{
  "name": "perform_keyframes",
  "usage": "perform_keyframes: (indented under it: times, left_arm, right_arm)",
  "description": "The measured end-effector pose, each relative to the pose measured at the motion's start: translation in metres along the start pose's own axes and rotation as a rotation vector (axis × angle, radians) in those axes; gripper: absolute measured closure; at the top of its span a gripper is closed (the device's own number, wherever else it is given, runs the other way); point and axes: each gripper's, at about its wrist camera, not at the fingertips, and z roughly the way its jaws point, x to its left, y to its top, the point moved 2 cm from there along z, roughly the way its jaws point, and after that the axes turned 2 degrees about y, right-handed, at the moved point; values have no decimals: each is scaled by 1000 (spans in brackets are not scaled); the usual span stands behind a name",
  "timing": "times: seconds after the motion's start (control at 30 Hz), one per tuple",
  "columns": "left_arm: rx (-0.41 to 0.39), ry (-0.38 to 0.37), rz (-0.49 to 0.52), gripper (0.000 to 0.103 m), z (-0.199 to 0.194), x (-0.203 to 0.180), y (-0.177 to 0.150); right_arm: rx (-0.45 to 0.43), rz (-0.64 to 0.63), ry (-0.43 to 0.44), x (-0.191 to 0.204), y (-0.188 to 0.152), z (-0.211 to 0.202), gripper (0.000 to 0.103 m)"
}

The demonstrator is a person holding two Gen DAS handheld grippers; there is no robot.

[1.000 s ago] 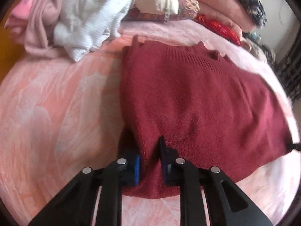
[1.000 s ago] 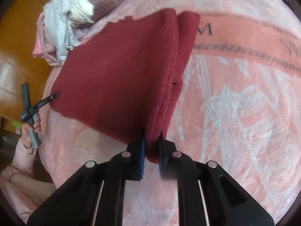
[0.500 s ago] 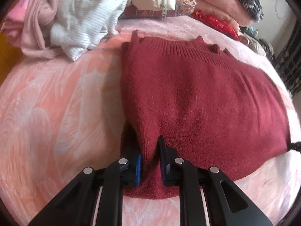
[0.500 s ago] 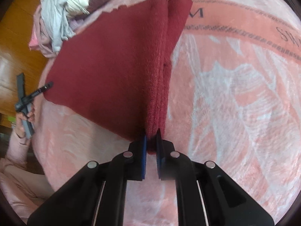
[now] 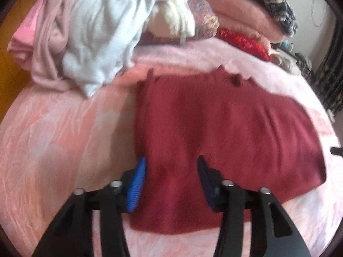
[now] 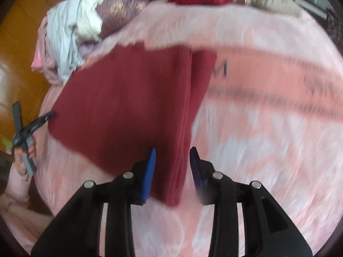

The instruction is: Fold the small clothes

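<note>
A dark red knit sweater [image 5: 225, 132] lies folded flat on the pink blanket; it also shows in the right wrist view [image 6: 128, 102]. My left gripper [image 5: 171, 171] is open, its blue pads [image 5: 137, 182] either side of the sweater's near left corner, not pinching it. My right gripper [image 6: 172, 160] is open over the sweater's folded right edge, where the layered fold runs away from me. The left gripper [image 6: 32, 126] shows small at the sweater's far corner in the right wrist view.
A heap of unfolded clothes, white [image 5: 103, 32] and pale pink [image 5: 40, 38], lies at the back left. Stacked blankets and a red item [image 5: 242, 42] line the back. The pink blanket [image 6: 268, 150] spreads to the right. Wooden floor [image 6: 19, 64] lies beyond the bed's left edge.
Both grippers were shut on the sweater's edges and have opened, letting the cloth go. The sweater now rests flat on the blanket. Both views are motion-blurred.
</note>
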Motion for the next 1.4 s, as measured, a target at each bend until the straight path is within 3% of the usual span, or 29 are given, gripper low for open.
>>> perform_keyframes:
  times: [0.13,0.2,0.33,0.47,0.53,0.6,0.63,0.67,0.9,1.1,1.33,1.4]
  left_arm:
    - [-22,-25,4,49,10,-26,26]
    - [-38,-27,12,49,14,-36,34]
    - [-62,-69,28,49,20,-57,41]
    - [-79,-79,51,49,23,-67,43]
    - [-83,-80,52,49,27,-69,44]
    - [-89,-75,52,49,30,-69,44]
    - [-88,-72,52,49,31,-69,44]
    - [-87,-71,51,49,31,-69,44]
    - [-109,-55,62,49,29,-67,43]
    - [-92,-42,67,49,37,-67,41]
    - [-48,-29,63,49,56,-62,34]
    - [-39,-30,58,49,58,-61,32]
  right_arm:
    - [-35,31,-20,7,55,18,57]
    - [-44,41,-54,8,75,33,42]
    - [-35,113,-79,-9,104,65,41]
    - [8,144,-107,-23,111,96,41]
    - [31,139,-112,-24,110,108,50]
    - [29,137,-77,-21,108,113,80]
    - [22,127,-77,-19,109,112,84]
    - [19,114,-72,-15,109,110,96]
    - [-64,167,-44,-18,117,77,97]
    - [5,197,-116,-32,106,116,97]
    - [-4,164,-178,-26,107,123,95]
    - [-21,176,-147,-27,105,117,86]
